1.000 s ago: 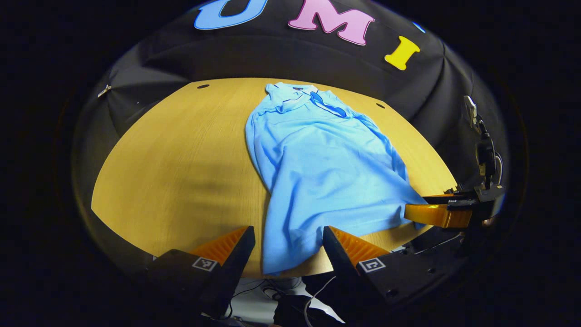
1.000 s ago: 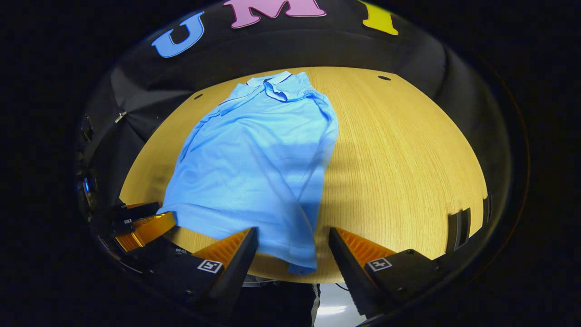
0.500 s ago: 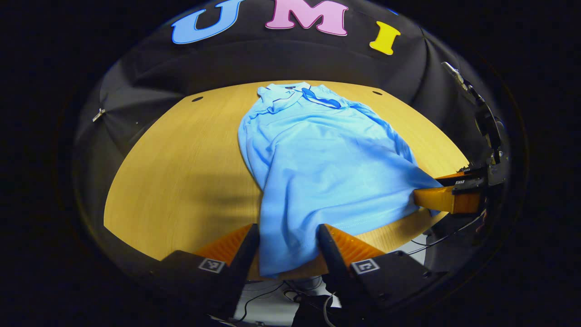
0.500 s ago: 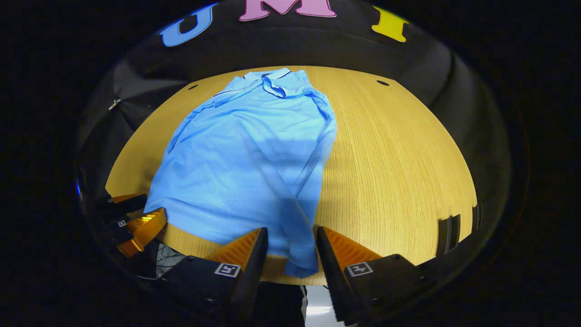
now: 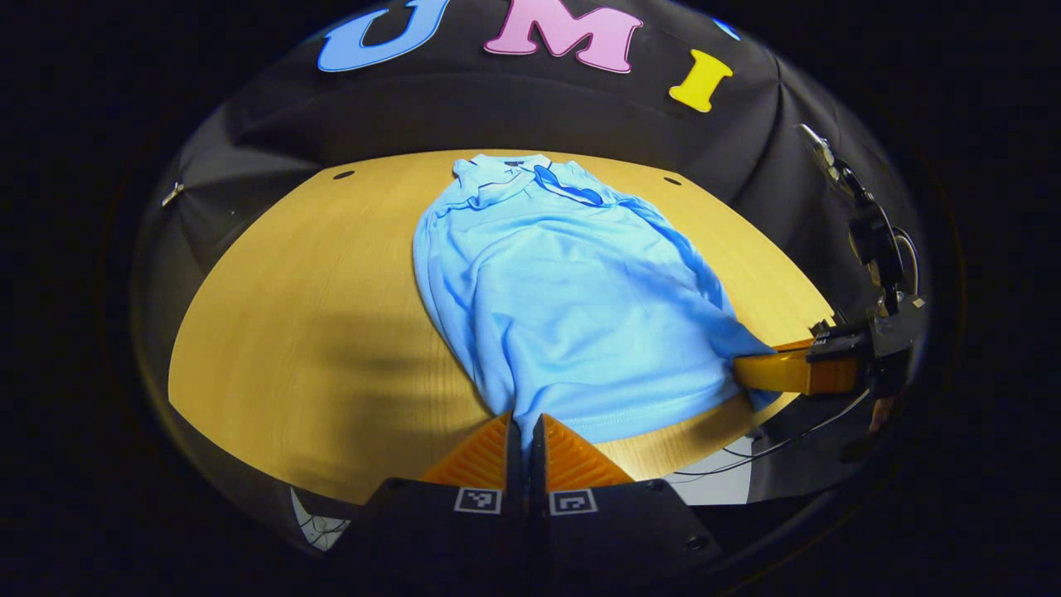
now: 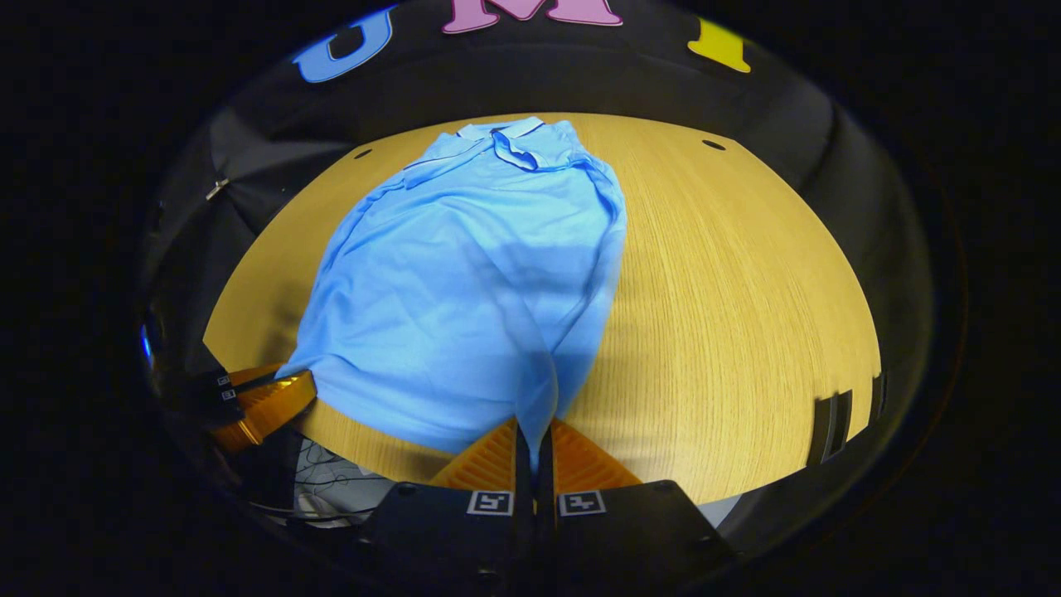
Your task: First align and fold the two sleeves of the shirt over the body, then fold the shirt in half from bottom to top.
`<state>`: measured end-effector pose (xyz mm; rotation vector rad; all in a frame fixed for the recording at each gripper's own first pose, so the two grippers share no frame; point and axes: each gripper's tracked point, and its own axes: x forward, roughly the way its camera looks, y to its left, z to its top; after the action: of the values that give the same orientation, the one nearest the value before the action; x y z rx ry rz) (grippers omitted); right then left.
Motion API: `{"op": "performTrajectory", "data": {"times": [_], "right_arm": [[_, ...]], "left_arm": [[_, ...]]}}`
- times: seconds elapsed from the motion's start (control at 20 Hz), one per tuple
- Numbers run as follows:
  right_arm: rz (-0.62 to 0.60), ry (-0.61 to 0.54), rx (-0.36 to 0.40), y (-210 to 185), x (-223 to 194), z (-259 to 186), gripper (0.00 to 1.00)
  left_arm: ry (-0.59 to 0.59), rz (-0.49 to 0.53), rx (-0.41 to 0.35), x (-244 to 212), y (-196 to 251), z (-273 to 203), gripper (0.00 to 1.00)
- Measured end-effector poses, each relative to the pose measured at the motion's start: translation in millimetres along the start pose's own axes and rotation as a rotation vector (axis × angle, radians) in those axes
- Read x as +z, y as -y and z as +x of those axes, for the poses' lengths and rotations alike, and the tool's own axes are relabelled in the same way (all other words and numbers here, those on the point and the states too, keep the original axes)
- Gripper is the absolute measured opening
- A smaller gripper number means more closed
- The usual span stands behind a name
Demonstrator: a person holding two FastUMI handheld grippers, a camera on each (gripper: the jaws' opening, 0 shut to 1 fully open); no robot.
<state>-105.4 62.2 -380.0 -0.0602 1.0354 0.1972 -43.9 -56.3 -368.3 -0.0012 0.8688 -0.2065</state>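
Observation:
A light blue polo shirt lies on the wooden table, collar at the far end, sleeves folded in over the body. My left gripper is shut on the shirt's bottom hem at its left corner. In the right gripper view the shirt spreads to the left, and my right gripper is shut on the hem's right corner. The right gripper also appears at the far right of the left gripper view, and the left gripper at the lower left of the right gripper view. Both hem corners sit at the table's near edge.
Bare table stretches to the right of the shirt and to its left. Small dark holes mark the table's far corners. Cables hang below the near edge. Black booth cloth rises behind the table.
Both grippers went from open, astride the hem corners, to shut on them. The hem cloth is now pinched between each pair of fingers.

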Motion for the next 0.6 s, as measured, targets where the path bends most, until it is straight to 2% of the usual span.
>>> {"op": "performTrajectory", "data": {"times": [0.3,0.6], "right_arm": [[0.033,-0.042,0.024,1.5,0.4,-1.2,0.05],[-0.006,-0.074,0.041,1.0,3.9,-4.7,0.05]], "left_arm": [[-0.024,0.005,0.007,0.6,-0.4,0.8,0.07],[-0.063,0.034,0.019,1.2,0.0,-2.9,0.06]]}}
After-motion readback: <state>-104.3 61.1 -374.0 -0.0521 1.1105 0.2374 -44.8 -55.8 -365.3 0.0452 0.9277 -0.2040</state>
